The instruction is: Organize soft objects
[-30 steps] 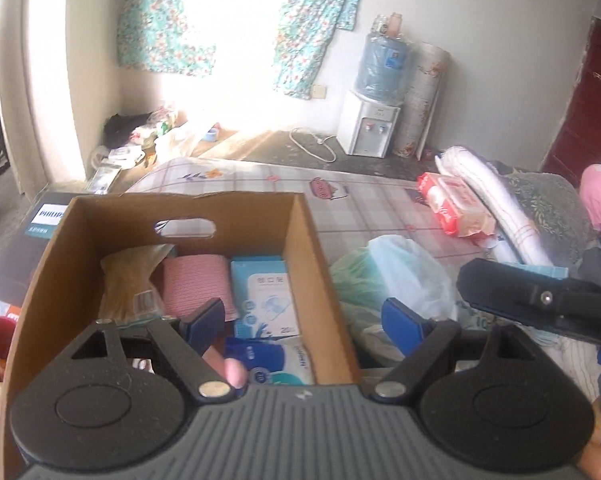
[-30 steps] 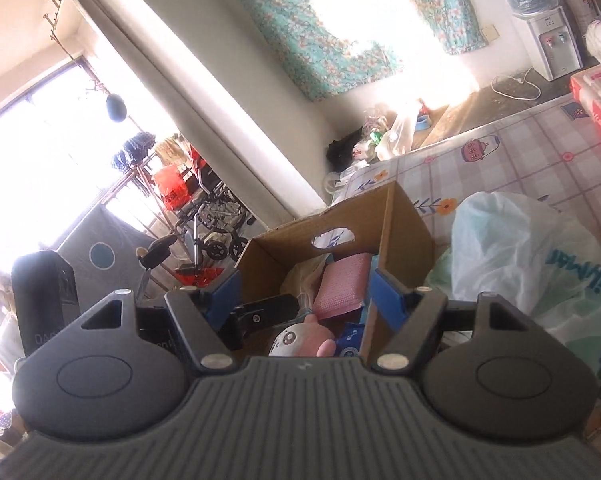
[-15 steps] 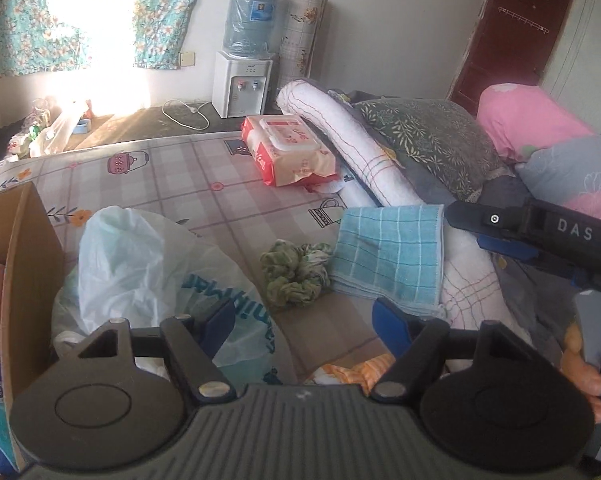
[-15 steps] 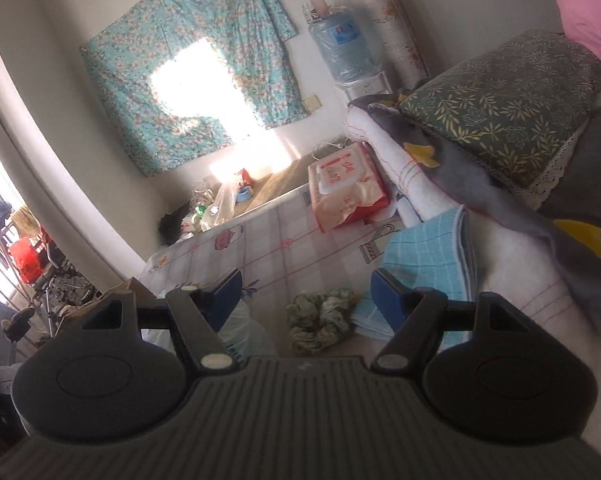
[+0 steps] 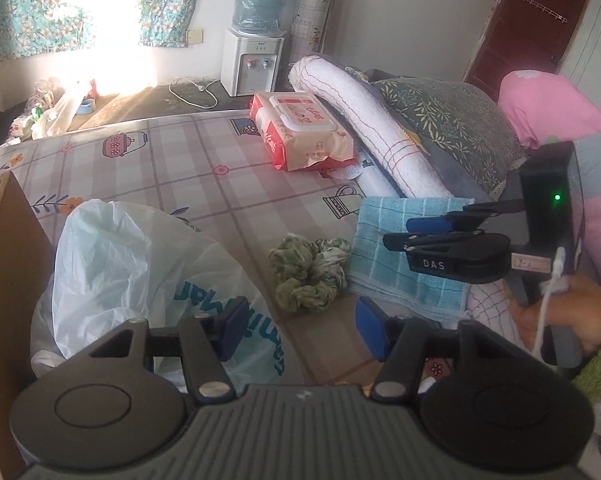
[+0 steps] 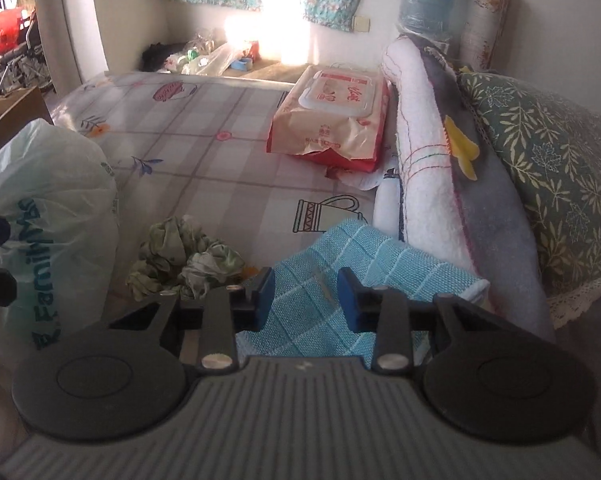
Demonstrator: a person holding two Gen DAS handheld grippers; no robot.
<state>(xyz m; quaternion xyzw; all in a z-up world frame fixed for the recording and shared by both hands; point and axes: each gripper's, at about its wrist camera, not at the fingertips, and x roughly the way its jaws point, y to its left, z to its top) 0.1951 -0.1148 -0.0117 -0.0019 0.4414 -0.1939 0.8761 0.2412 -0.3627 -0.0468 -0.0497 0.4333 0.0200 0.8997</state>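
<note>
A blue checked towel [image 5: 404, 272] [image 6: 380, 264] lies folded on the bed by the rolled bedding. My right gripper [image 6: 306, 297] [image 5: 396, 231] is down at it, jaws closing, with towel showing in the gap and the pads apart from it. A crumpled green cloth [image 5: 308, 276] [image 6: 180, 260] lies just left of the towel. My left gripper [image 5: 302, 328] hangs over the sheet in front of that cloth, jaws closing on nothing. The cardboard box [image 5: 4, 280] [image 6: 12, 108] stands at the left edge.
A pale plastic bag [image 5: 132, 272] [image 6: 48, 200] bulges between box and cloth. A red wipes pack [image 5: 300, 132] [image 6: 332, 120] lies farther back. A rolled white blanket [image 5: 364, 120] and a leaf-print pillow [image 5: 452, 128] line the right. A person's hand [image 5: 572, 312] holds the right gripper.
Both views swung away from the box to the bed's right side. The right gripper dropped onto the blue towel and its jaws narrowed. The left jaws narrowed too.
</note>
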